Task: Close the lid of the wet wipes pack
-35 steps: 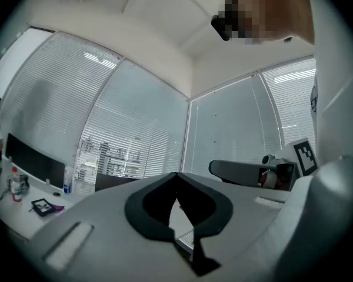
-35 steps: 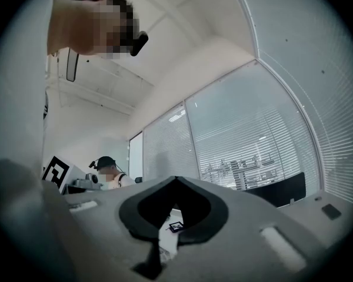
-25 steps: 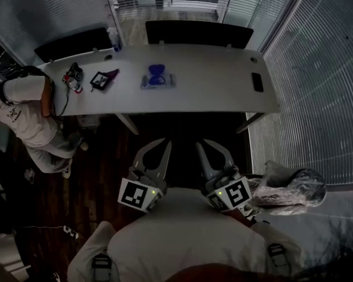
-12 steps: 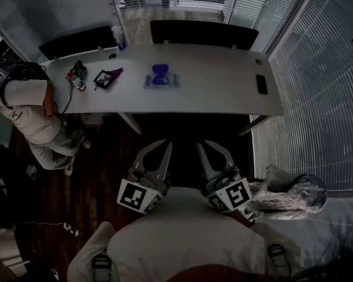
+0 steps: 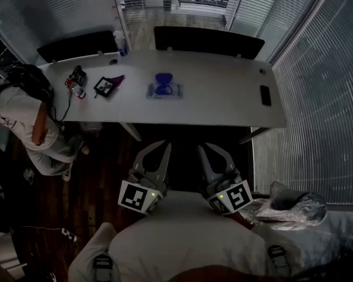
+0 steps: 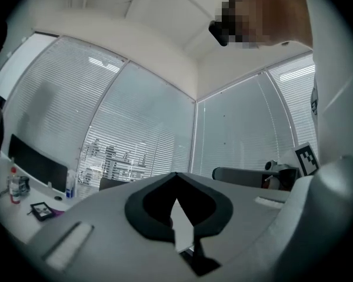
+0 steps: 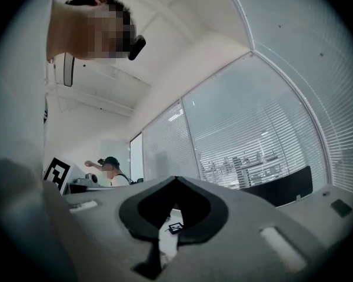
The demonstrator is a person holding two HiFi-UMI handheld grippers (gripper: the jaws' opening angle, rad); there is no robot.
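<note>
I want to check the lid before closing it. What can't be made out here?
Head view: the wet wipes pack on the table is too far and small; its lid's angle is unreadable.
Left gripper view: the left gripper, jaws shut, covers the pack.
Right gripper view: the right gripper, jaws shut, covers it too.

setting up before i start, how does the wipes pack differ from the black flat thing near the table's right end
The wipes pack is pale with a blue part on top; the black flat thing is dark all over. The pack lies near mid-table, the black thing by the right end. Both lie flat on the white table.
</note>
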